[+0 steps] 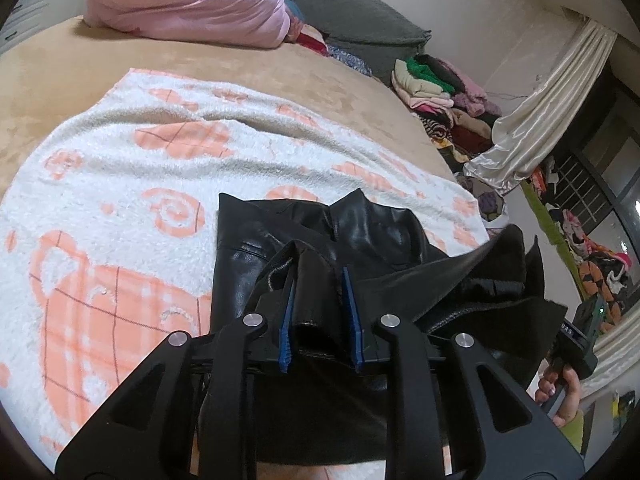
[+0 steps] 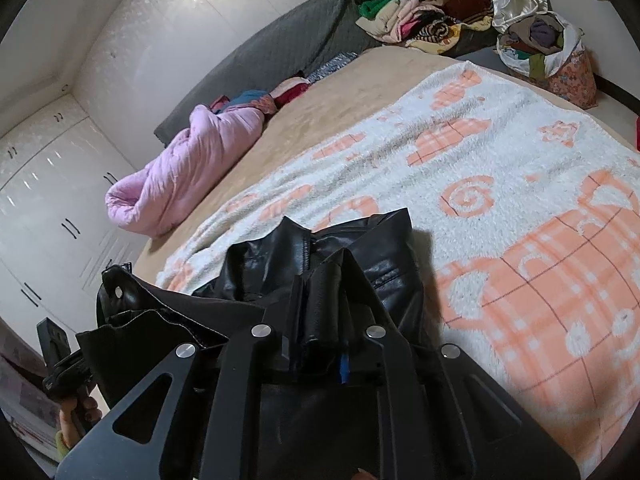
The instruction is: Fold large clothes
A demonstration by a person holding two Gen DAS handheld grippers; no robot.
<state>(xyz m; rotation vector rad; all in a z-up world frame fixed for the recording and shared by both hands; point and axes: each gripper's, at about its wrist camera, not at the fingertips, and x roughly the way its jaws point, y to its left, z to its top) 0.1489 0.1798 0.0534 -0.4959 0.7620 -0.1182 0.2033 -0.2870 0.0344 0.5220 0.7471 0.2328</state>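
A black leather jacket lies at the near edge of a white and orange patterned blanket on the bed. My left gripper is shut on a thick fold of the jacket between its blue pads. In the right wrist view my right gripper is shut on another fold of the same jacket, lifting it off the blanket. The right hand-held unit shows at the right edge of the left wrist view.
A rolled pink quilt lies at the head of the tan bed by a grey headboard cushion. A clothes pile and a full bag stand beside the bed. White wardrobes line the wall.
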